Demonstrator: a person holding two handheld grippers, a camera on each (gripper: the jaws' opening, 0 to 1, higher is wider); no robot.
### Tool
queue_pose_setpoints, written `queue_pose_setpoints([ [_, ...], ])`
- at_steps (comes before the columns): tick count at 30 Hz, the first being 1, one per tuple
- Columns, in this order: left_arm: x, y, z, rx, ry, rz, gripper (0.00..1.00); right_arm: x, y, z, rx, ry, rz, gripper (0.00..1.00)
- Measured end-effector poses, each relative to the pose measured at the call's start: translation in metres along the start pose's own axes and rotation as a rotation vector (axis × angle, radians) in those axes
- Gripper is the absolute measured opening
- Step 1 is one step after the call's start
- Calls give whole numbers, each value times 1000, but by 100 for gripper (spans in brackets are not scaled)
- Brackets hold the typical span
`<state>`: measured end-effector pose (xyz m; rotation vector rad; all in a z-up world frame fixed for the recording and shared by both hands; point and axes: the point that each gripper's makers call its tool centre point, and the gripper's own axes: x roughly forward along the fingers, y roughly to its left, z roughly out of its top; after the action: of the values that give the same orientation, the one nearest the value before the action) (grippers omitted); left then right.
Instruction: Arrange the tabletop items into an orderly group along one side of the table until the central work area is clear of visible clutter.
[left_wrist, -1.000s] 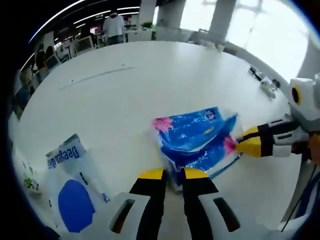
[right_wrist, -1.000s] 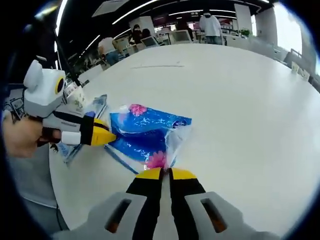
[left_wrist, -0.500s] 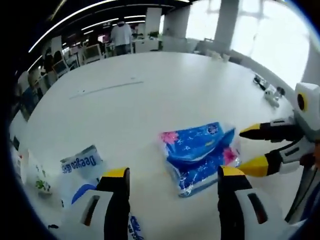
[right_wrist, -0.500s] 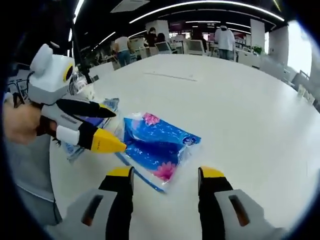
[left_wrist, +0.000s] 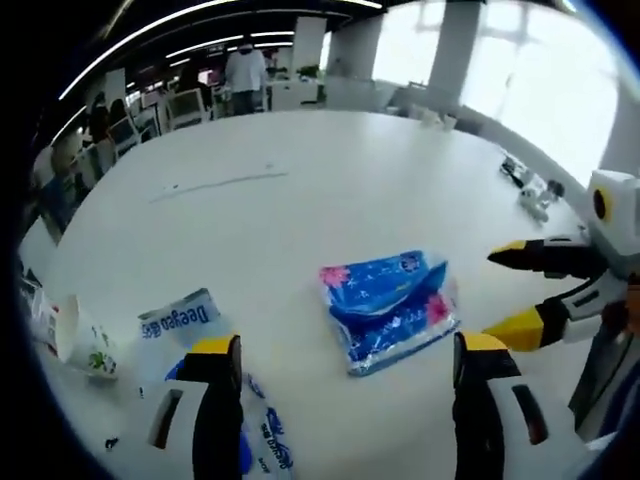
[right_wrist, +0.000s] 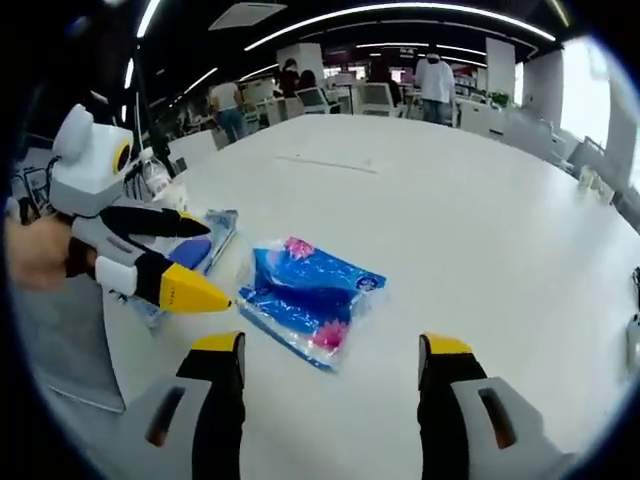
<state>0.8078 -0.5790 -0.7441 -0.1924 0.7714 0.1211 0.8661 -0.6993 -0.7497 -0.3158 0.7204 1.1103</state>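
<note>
A blue tissue pack (left_wrist: 388, 308) with pink flowers lies flat on the white table (left_wrist: 300, 170), free of both grippers. My left gripper (left_wrist: 342, 356) stands open, pulled back from the pack. My right gripper (right_wrist: 331, 347) is open too, a little short of the same tissue pack (right_wrist: 310, 297). In the left gripper view the right gripper (left_wrist: 516, 289) comes in from the right, jaws apart. In the right gripper view the left gripper (right_wrist: 190, 258) reaches in from the left, held by a hand, jaws apart.
A white and blue wipes pack (left_wrist: 190, 330) lies left of the tissue pack, seen also as a wipes pack (right_wrist: 205, 240) behind the left gripper. A paper cup (left_wrist: 82, 335) lies on its side at the left edge. Small objects (left_wrist: 528, 180) sit far right. People stand at desks beyond.
Both grippers were shut on the tissue pack's ends a second ago. They opened, let it go, and have drawn back from it; the pack now lies flat.
</note>
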Motion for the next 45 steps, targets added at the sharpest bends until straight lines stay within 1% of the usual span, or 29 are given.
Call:
queue_pose_setpoints([
  [1, -1, 1, 2, 11, -6, -2, 84, -2, 2, 2, -2, -3, -2, 69],
  [3, -3, 1, 3, 44, 4, -9, 84, -6, 4, 3, -3, -9, -9, 68],
  [5, -8, 0, 4, 44, 7, -13, 84, -8, 5, 1, -7, -10, -17, 68],
  [8, -15, -2, 9, 68, -13, -32, 84, -10, 9, -3, -5, -1, -28, 68],
  [10, -18, -2, 9, 68, -11, -33, 84, -12, 10, -4, 1, 6, -34, 68],
  [13, -21, -2, 6, 56, -7, -45, 84, -17, 11, -2, 2, -5, -53, 68],
  [15, -24, -2, 7, 56, -18, -55, 83, -17, 14, -2, 3, -6, -51, 68],
  [18, -29, -4, 5, 50, -15, -66, 83, -21, 15, 0, -9, -3, -57, 68],
  [20, -33, -4, 4, 56, -16, -69, 82, -23, 15, 1, -1, -13, -64, 68],
  [23, -38, -2, 3, 57, -13, -75, 81, -25, 17, 2, 8, -17, -72, 67],
  [25, -40, 3, 3, 61, -15, -74, 81, -26, 19, 2, 10, -16, -80, 67],
  [27, -41, 6, 3, 75, -4, -83, 80, -28, 22, 1, 38, -10, -86, 65],
  [31, -45, 13, 7, 87, -10, -84, 79, -29, 29, 6, 38, -26, -99, 65],
  [37, -49, 18, 7, 83, -20, -92, 78, -28, 35, 7, 50, -33, -105, 65],
  [40, -49, 19, 4, 79, -19, -104, 78, -28, 41, 7, 73, -30, -102, 63],
  [45, -55, 21, 4, 79, -23, -115, 76, -30, 48, 7, 86, -33, -113, 63],
])
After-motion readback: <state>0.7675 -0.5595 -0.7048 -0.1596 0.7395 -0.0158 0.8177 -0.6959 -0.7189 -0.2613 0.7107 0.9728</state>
